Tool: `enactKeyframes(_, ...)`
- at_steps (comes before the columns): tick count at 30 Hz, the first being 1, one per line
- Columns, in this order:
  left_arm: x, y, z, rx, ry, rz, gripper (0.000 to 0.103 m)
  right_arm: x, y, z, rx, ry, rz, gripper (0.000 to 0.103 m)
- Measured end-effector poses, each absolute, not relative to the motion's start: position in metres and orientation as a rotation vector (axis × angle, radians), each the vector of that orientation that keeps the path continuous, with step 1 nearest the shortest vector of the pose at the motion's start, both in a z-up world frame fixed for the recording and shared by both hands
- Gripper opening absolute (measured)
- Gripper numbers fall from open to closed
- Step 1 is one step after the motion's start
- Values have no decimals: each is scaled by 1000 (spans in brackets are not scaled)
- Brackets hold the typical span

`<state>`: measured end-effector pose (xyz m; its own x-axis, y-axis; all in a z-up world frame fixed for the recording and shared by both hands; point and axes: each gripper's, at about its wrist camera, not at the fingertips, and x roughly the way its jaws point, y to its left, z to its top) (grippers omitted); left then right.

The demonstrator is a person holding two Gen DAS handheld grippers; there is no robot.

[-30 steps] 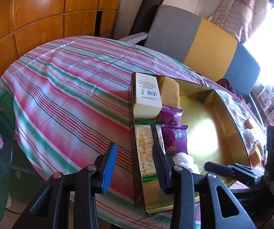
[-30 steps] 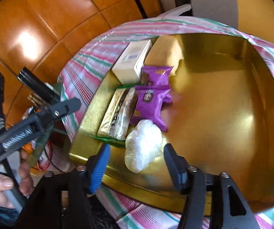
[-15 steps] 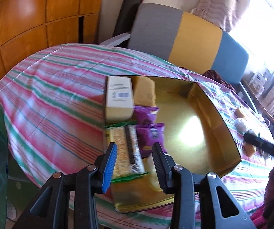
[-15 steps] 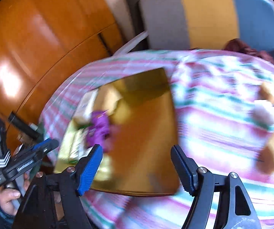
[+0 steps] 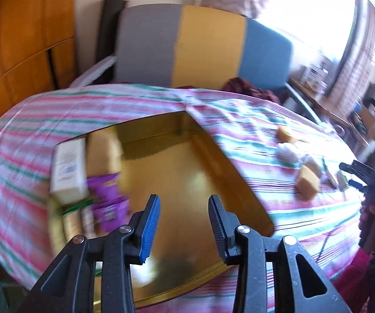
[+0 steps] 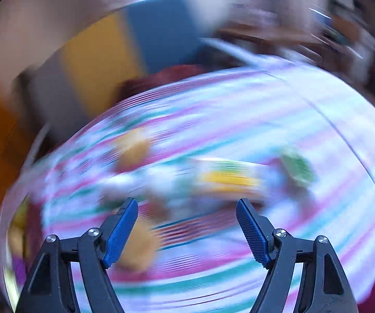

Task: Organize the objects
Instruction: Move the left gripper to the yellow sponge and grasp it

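Observation:
A gold tin tray (image 5: pixel 234 164) lies on the striped tablecloth. At its left end sit a white box (image 5: pixel 68 169), a tan block (image 5: pixel 105 151), purple snack packets (image 5: pixel 107 203) and a cracker pack (image 5: pixel 74 221). Loose tan cakes (image 5: pixel 307 182) and a white wrapped ball (image 5: pixel 286 152) lie on the cloth to the right. My left gripper (image 5: pixel 184 208) is open and empty above the tray's near part. My right gripper (image 6: pixel 186 216) is open wide and empty over the cloth; its view is heavily blurred, with orange (image 6: pixel 132 148), yellow (image 6: pixel 229 177) and green (image 6: pixel 297 167) blobs ahead.
A sofa in grey, yellow and blue (image 5: pixel 200 49) stands behind the table. Wood panelling (image 5: pixel 17 52) is at the left. The right hand-held gripper (image 5: pixel 370 182) shows at the right edge of the left wrist view.
Both grippers have swung to the right. The right one left the tray, where it hovered over the white wrapped ball, and now faces the loose items on the cloth. The right gripper opened wider.

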<state>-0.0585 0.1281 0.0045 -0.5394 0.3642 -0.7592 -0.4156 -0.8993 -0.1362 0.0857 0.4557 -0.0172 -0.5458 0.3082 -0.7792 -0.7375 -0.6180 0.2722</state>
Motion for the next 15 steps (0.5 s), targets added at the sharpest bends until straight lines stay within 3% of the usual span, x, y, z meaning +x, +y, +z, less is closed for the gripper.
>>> enactKeyframes(3,-61,165,10,-1162,95,2339,38,110,488,-23,-818,1011,2051,79)
enactKeyframes(15,-83,305,8,-1174,222,2129,38,103,482,-29,-870,1100,2113,80)
